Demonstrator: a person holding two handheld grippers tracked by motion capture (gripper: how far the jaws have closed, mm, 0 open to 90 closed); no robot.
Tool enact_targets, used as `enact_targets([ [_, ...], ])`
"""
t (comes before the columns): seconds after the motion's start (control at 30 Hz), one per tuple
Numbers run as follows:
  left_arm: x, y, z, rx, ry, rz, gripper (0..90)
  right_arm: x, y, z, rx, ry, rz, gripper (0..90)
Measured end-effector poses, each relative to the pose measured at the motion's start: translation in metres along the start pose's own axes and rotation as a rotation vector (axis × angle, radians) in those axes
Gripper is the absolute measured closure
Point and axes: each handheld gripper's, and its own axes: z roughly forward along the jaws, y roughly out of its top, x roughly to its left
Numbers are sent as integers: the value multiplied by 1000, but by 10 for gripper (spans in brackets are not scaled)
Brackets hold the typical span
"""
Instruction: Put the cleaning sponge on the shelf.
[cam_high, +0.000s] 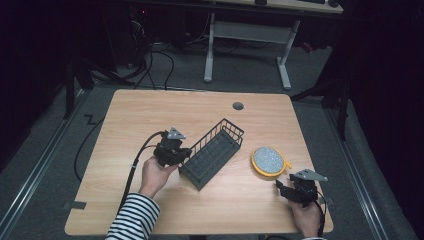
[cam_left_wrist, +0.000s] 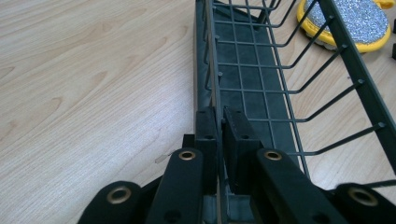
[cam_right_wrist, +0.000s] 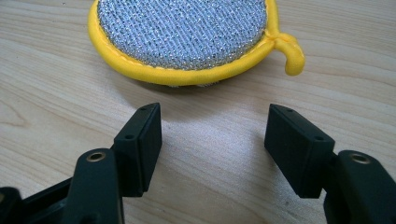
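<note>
Here, the wire basket (cam_high: 212, 152) in the middle of the wooden table (cam_high: 150, 115) is held at its near end: a side wire is pinched by the left gripper (cam_left_wrist: 218, 122). Nothing is put in it yet. To its right, the yellow scrubbing pad (cam_high: 270, 161) lies flat, just ahead of the right gripper (cam_right_wrist: 212, 140), whose jaws are wide apart and empty. Nothing is seen in the way.
</note>
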Motion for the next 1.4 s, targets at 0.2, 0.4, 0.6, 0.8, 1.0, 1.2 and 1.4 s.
enact_targets([
  [0.2, -3, -1, 2, -20, 13, -24, 852, 0, 0, 0, 0, 0, 1, 368],
  [0.4, 1, -2, 0, -26, -9, -52, 719, 0, 0, 0, 0, 1, 0, 368],
  [0.6, 3, -2, -13, -97, 29, -58, 492, 0, 0, 0, 1, 2, -2, 364],
  [0.8, 7, -6, -28, -135, 71, -71, 389, 0, 0, 0, 1, 3, -2, 363],
  [1.0, 17, -23, -50, -183, 87, -135, 375, 0, 0, 0, 1, 2, -2, 363],
  [1.2, 28, -49, -59, -173, 111, -188, 372, 0, 0, 0, 1, 3, -2, 363],
  [1.4, 30, -74, -63, -165, 153, -204, 371, 0, 0, 0, -1, 10, -7, 382],
])
